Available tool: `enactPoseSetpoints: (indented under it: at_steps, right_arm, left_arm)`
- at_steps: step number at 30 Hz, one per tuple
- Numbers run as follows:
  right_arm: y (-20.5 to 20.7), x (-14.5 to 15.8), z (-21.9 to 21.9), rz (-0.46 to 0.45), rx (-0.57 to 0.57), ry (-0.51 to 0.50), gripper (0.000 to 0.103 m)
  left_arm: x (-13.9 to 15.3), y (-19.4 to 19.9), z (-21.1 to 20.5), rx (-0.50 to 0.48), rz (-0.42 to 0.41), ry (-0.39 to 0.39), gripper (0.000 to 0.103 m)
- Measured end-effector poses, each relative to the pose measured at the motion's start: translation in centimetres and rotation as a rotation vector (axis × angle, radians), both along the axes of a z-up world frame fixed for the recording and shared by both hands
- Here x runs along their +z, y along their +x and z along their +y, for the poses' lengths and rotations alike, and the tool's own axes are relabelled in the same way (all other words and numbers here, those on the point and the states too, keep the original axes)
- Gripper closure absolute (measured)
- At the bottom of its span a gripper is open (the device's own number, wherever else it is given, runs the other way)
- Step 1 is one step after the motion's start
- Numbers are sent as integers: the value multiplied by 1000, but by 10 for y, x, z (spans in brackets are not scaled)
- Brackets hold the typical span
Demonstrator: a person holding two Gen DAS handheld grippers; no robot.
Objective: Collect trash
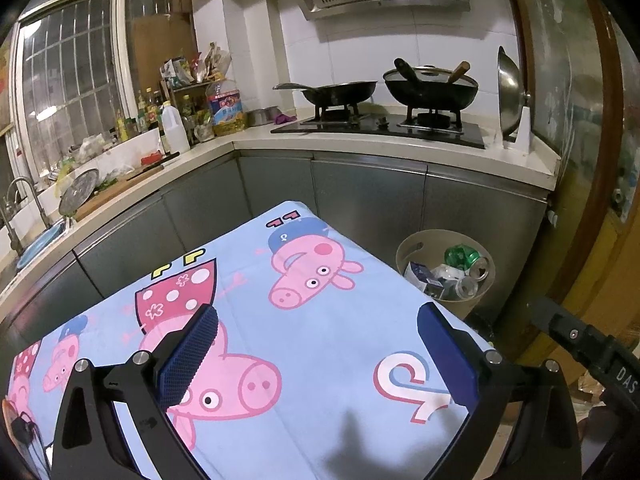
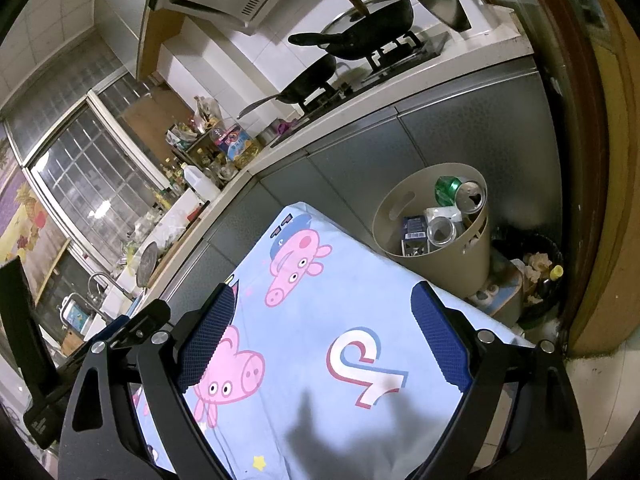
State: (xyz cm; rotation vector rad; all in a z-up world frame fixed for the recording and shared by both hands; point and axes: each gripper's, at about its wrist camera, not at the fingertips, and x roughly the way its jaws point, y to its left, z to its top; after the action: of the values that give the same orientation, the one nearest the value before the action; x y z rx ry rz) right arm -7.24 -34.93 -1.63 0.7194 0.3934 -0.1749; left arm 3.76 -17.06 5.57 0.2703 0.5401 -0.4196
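Observation:
A beige trash bin (image 1: 416, 245) (image 2: 440, 272) stands on the floor beyond the table's far right corner. It holds a green can (image 1: 466, 258) (image 2: 450, 188), a clear bottle (image 2: 440, 232), a dark carton (image 2: 414, 232) and crumpled wrappers. My left gripper (image 1: 320, 354) is open and empty above the table's cartoon-pig cloth (image 1: 320, 320). My right gripper (image 2: 324, 340) is open and empty above the same cloth (image 2: 320, 360), nearer the bin.
A counter with a gas stove and two woks (image 1: 430, 88) runs behind the table. Bottles and a sink (image 1: 36, 240) line the left counter. A black bin bag of rubbish (image 2: 536, 276) sits by the wooden door frame at right.

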Motion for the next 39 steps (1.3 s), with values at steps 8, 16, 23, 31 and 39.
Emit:
enactPoseSetpoints:
  at_steps: [8, 16, 23, 31, 39]
  right_arm:
    - [0, 0, 1, 0, 1, 0, 14]
    - [0, -1, 1, 2, 3, 0, 14]
    - [1, 0, 1, 2, 1, 1, 14]
    - [0, -4, 5, 6, 0, 5, 14]
    - [-2, -6, 9, 7, 0, 4, 14]
  left_arm:
    - [-3, 0, 0, 5, -7, 10, 4]
    - [-9, 7, 4, 18, 44, -3, 4]
    - [-12, 9, 2, 22, 55, 15, 4]
    - [-14, 12, 0, 34, 66, 29, 4]
    - [-18, 14, 0, 43, 79, 43, 4]
